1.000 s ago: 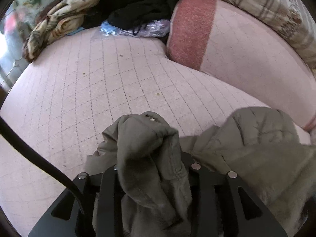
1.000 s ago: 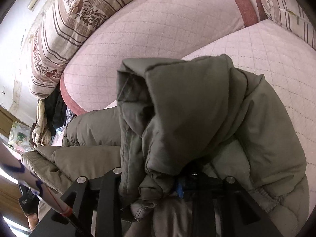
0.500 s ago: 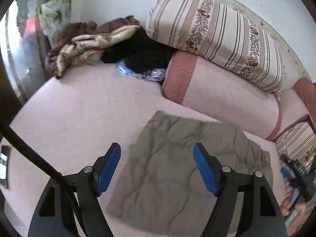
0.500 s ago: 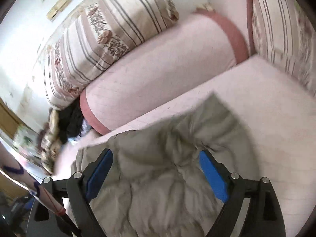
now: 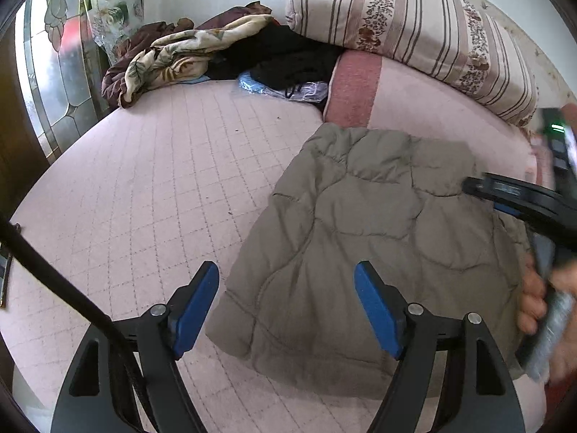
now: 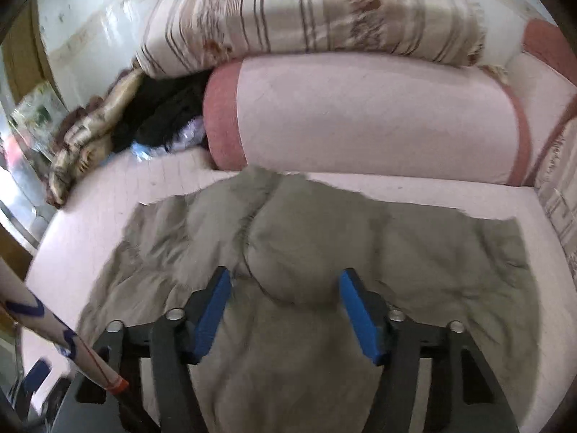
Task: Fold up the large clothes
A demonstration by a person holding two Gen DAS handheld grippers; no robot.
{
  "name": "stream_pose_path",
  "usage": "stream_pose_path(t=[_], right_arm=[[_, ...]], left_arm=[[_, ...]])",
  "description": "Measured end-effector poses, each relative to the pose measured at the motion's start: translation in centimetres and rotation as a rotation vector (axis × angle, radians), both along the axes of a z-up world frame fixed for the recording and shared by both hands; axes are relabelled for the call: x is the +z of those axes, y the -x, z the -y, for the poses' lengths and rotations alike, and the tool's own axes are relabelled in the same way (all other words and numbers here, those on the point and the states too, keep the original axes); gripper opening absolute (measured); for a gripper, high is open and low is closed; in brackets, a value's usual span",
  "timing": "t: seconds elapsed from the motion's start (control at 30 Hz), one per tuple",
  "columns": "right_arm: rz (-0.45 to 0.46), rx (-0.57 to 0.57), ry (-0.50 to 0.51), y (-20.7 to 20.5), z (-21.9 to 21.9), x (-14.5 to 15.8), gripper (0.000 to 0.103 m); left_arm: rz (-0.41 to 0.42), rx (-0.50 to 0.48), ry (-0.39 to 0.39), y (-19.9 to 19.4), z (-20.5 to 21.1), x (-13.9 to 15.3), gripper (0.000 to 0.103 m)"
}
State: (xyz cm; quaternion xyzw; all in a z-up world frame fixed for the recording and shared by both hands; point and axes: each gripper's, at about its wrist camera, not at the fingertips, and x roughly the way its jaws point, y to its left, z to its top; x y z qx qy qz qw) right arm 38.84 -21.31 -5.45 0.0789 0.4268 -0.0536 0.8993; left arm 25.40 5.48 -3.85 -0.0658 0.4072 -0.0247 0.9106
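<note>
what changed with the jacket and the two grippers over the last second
Both grippers let go of the olive jacket: a second ago each was clamped on bunched fabric. The left gripper and right gripper have pulled back above it; the left jaws have opened, the right opened and then partly closed, nothing between them. The jacket now lies folded flat on the pink mattress. The clothes pile and bolster stayed put.

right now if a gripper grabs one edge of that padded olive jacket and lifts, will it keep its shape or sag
The jacket would likely sag: it lies limp and creased on the quilted pink cover. Its puffy quilted panels suggest it is light for its bulk. The bulge near the right gripper will probably spring back when pressed.
</note>
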Motion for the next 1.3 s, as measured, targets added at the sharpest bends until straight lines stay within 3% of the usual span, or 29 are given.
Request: stream_pose_path(t=[0.17,0.3,0.53,0.67,0.77,0.93,1.07,1.13,1.2,1.3], right_arm=[[-0.034,-0.063,0.066,-4.4,0.3,-4.4,0.08],[-0.018,-0.092,0.085,-6.1,0.6,-5.7,0.084],[-0.049,-0.094,0.128,-6.3,0.5,-4.9,0.086],[-0.002,-0.107,0.118,-4.7,1.0,-1.8,0.086],[0.009,-0.127,0.09,-2.8,3.4,-0.5,0.086],[-0.099,-0.273,0.128,-1.7,10.7,-2.9,0.086],[-0.101,-0.515,-0.067,1.3,19.6,-3.7,0.087],[-0.105,-0.594,-0.096,2.6,22.5,-3.6,0.086],[-0.136,-0.666,-0.03,3.8,24.5,-3.4,0.086],[-0.137,-0.669,0.024,5.4,25.4,-2.4,0.086]], left_arm=[[0.009,0.034,-0.004,0.0,-1.1,-1.8,0.077],[-0.006,0.006,0.022,-0.3,-1.7,-2.3,0.077],[0.018,0.023,-0.006,-0.1,-1.7,-2.5,0.077],[0.055,0.028,-0.029,0.6,-1.5,-2.5,0.077],[0.074,0.014,-0.032,1.0,-1.2,-2.2,0.077],[0.067,0.014,-0.036,0.9,-1.1,-2.3,0.077],[0.05,0.025,-0.032,0.4,-1.4,-2.6,0.077],[0.041,0.025,-0.03,0.3,-1.4,-2.8,0.077],[0.031,0.026,-0.041,0.2,-1.3,-2.9,0.077],[0.022,0.024,-0.064,0.1,-1.0,-3.1,0.078]])
